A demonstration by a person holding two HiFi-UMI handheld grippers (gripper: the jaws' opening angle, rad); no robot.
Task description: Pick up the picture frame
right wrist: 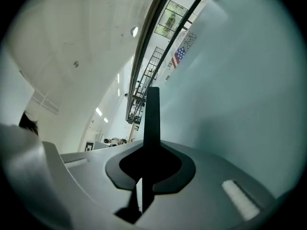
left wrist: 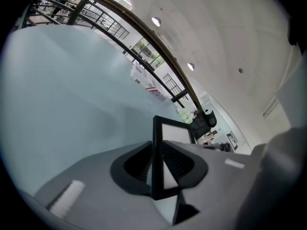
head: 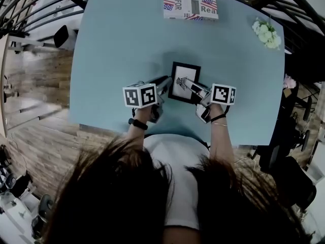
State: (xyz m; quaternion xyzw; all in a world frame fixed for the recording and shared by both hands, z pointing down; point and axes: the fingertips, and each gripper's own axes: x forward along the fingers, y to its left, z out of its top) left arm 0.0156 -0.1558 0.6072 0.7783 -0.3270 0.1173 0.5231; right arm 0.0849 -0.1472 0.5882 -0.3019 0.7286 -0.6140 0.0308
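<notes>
A small black picture frame (head: 184, 81) with a white print sits over the middle of the pale blue table (head: 117, 60). My left gripper (head: 168, 82) is shut on its left edge, my right gripper (head: 191, 88) on its lower right edge. In the left gripper view the frame (left wrist: 156, 143) stands edge-on, pinched between the jaws of the left gripper (left wrist: 157, 166). In the right gripper view its black edge (right wrist: 152, 116) rises from the closed jaws of the right gripper (right wrist: 148, 166). Whether the frame touches the table I cannot tell.
A flat box with flag print (head: 190, 3) lies at the table's far edge. A bunch of white flowers (head: 266, 33) lies at the far right corner. A dark railing curves behind the table. Wooden floor shows at the left.
</notes>
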